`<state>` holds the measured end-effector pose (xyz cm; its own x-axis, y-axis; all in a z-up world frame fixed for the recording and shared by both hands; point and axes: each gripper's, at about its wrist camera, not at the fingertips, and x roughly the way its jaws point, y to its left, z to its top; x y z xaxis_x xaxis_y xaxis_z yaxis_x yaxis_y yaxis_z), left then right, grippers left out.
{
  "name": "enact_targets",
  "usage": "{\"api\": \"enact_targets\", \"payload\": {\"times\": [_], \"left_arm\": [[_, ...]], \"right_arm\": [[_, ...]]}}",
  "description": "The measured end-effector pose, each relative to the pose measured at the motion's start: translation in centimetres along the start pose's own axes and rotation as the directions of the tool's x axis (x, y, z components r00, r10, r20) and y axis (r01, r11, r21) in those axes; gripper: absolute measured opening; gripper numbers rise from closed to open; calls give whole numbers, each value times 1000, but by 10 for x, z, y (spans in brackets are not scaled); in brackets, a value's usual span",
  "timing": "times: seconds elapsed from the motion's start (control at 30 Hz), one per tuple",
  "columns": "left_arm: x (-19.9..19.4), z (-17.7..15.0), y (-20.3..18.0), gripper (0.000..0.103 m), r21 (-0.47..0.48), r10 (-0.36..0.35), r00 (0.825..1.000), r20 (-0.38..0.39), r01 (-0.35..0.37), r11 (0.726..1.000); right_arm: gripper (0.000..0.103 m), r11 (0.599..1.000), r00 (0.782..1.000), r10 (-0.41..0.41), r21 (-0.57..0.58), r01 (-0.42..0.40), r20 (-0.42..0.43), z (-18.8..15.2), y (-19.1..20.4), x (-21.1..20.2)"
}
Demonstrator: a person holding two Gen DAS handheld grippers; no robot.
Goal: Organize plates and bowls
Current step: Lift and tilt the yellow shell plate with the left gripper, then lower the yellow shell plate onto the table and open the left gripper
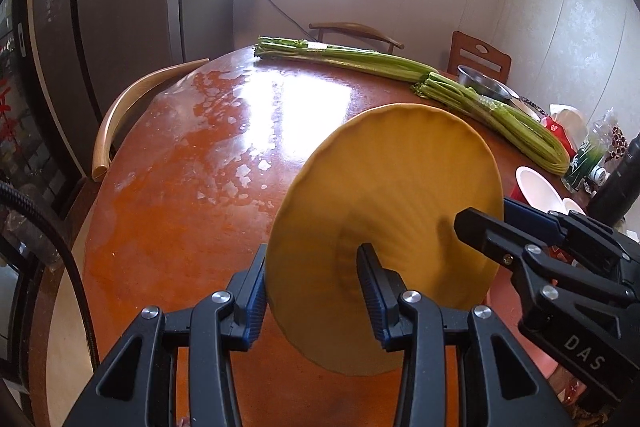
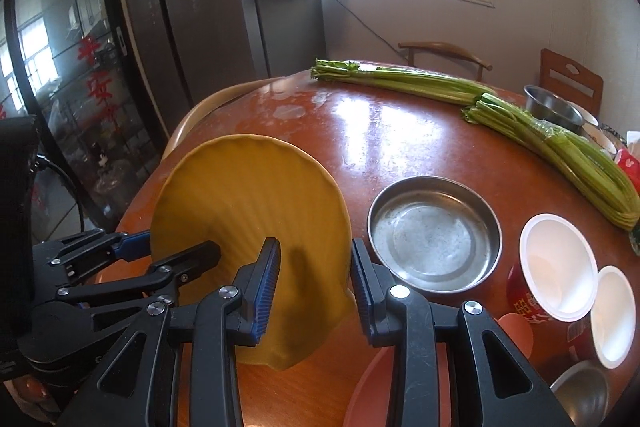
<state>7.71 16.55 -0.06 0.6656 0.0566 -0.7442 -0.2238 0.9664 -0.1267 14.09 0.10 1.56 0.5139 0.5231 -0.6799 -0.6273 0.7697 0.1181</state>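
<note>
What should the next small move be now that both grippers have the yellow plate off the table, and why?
Probably carry the yellow plate to the right and lower it toward the steel dish. Both the left gripper and the right gripper pinch its rim, and it hangs tilted above the table. The dish lies open right beside it, so stacking there looks likely.

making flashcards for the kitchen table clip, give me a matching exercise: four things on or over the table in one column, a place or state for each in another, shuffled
Things
1. yellow plate
2. shallow steel dish
3. celery bundles
4. red paper cups

Places or states
A. lying along the far side of the table
B. held up on edge off the table by both the left gripper and the right gripper
C. empty, flat on the table just right of the plate
D. standing open near the right edge, white inside

Pairs: 1-B, 2-C, 3-A, 4-D
</note>
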Motion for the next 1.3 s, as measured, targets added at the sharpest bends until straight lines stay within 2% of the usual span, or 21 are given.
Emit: {"api": "enact_targets", "payload": {"times": [0.43,0.77,1.3], "left_arm": [[38,-1,25,43,21,49,998,-39,-48,999],[51,-3,35,43,23,49,998,-50,-48,999],[52,-6,27,43,58,66,997,-32,-64,996]], "right_arm": [[37,998,996,29,52,-24,-88,-14,1,51],[37,998,994,30,52,-24,-109,-22,6,60],[37,997,990,40,68,-31,-134,-36,2,64]]}}
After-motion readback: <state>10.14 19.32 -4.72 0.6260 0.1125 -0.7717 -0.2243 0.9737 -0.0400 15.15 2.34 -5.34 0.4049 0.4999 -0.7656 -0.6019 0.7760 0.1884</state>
